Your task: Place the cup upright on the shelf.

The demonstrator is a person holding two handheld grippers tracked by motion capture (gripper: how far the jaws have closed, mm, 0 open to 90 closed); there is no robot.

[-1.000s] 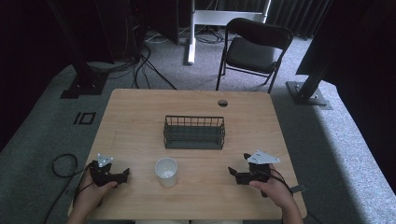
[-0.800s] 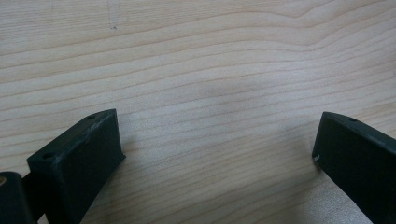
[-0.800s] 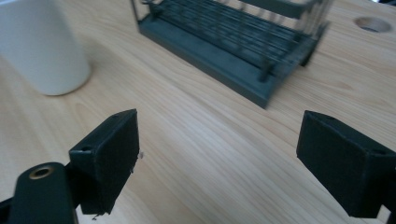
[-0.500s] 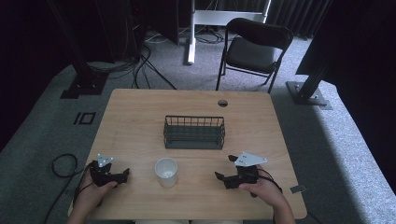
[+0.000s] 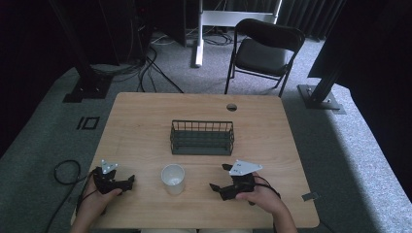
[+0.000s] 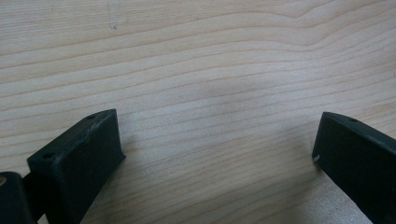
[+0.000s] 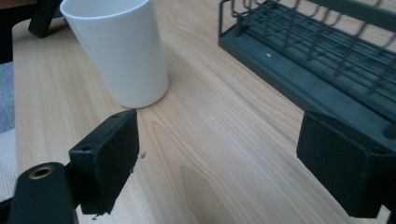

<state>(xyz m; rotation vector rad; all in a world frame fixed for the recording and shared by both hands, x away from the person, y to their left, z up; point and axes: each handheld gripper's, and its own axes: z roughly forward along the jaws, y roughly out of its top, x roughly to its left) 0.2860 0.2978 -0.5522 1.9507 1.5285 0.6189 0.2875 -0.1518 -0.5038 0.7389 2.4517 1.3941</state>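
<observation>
Jaws wide before white cup (image 7: 119, 49)

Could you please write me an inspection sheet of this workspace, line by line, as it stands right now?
Surface: light wooden table, with a round hole near its far edge.
Job's things: white cup upright near the front edge, apart from both grippers; dark wire basket at mid-table, nothing seen inside.
Clutter: nothing seen on the table.
Grippers: left gripper open, low over bare wood; right gripper open, jaws pointed toward the cup, not touching it.
Cables: one loops on the carpet from the left gripper; more lie on the floor beyond the table.
Surroundings: black folding chair behind the table, grey carpet, dark stands at both sides.
</observation>
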